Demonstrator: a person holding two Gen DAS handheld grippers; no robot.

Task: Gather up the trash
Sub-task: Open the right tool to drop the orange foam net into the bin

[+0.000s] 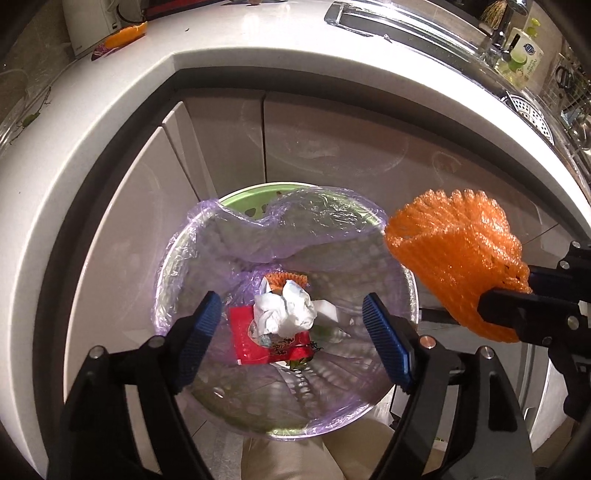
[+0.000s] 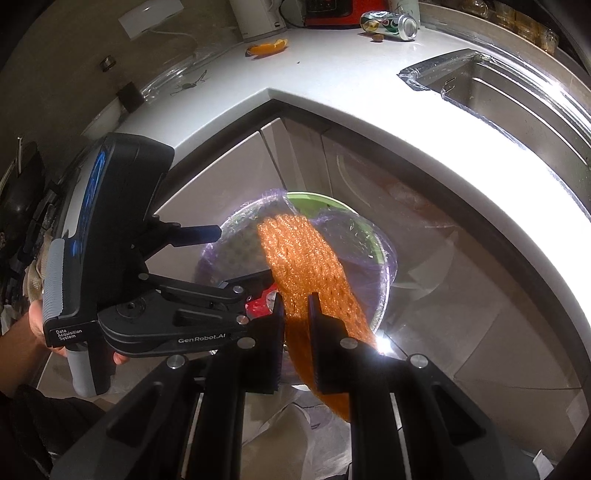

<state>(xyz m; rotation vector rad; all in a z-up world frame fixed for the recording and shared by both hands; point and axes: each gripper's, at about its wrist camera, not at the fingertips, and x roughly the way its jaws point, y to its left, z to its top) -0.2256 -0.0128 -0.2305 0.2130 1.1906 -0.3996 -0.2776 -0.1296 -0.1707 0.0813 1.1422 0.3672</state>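
Blue-padded fingers (image 1: 201,328) of the left gripper (image 1: 295,332) stand wide apart with nothing between them, directly over the trash bin (image 1: 236,206). Beside them, the right gripper (image 2: 296,314) is clenched on an orange foam net (image 2: 306,258), a ribbed mesh sleeve, glossy and flattened, fanning out past the pads above the bin's right rim. One green bin stands on the floor against the cabinet doors (image 1: 229,122), lined with a thin purple bag (image 1: 207,229). Inside lie one crumpled white tissue (image 1: 286,308), one red wrapper (image 1: 255,341) beneath it and a second orange net (image 1: 286,278) partly hidden behind the tissue. Up on the white counter (image 2: 332,74) lie one orange peel (image 2: 266,47) and one crushed can (image 2: 389,23).
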